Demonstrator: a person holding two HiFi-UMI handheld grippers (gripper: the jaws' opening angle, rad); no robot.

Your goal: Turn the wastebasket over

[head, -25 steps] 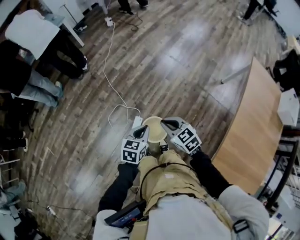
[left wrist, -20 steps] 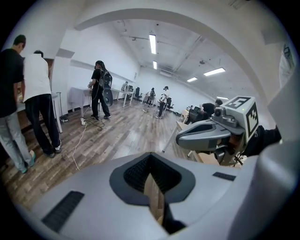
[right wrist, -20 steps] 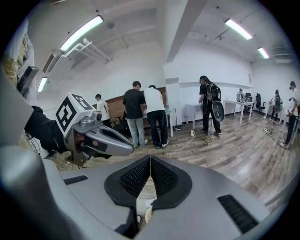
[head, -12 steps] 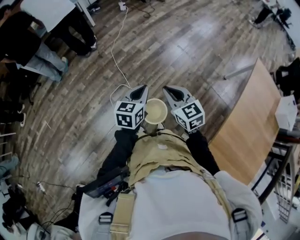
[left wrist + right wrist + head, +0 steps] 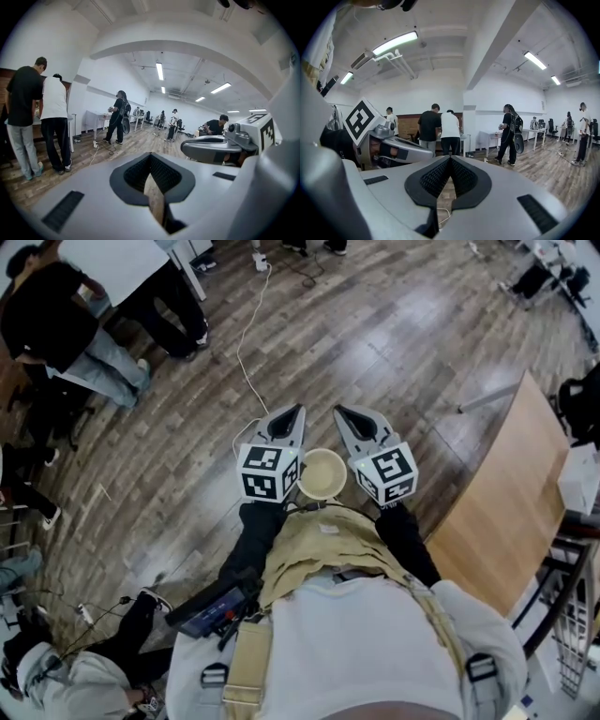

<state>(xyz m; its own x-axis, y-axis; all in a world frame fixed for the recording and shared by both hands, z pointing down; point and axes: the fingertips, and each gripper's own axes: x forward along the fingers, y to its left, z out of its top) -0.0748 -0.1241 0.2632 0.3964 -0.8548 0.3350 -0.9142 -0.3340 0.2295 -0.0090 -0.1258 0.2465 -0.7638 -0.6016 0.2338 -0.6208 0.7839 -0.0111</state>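
Note:
In the head view the beige wastebasket [image 5: 322, 474] stands on the wooden floor just in front of the person, its open mouth facing up. My left gripper [image 5: 296, 412] hangs to its left and my right gripper [image 5: 340, 412] to its right, both pointing forward over the floor; whether either touches the rim is unclear. In the left gripper view the left gripper [image 5: 151, 157] has its jaws closed with nothing between them. The right gripper [image 5: 450, 159] looks the same in its own view. Neither gripper view shows the basket; each shows the other gripper beside it.
A long wooden table [image 5: 506, 493] stands to the right. A white cable [image 5: 246, 362] snakes across the floor ahead. Several people stand at a white desk [image 5: 103, 263] at the upper left, and another person [image 5: 66, 681] crouches at the lower left.
Both grippers have risen from beside the basket's rim and now point forward, level, on either side of it. The basket itself stays on the floor.

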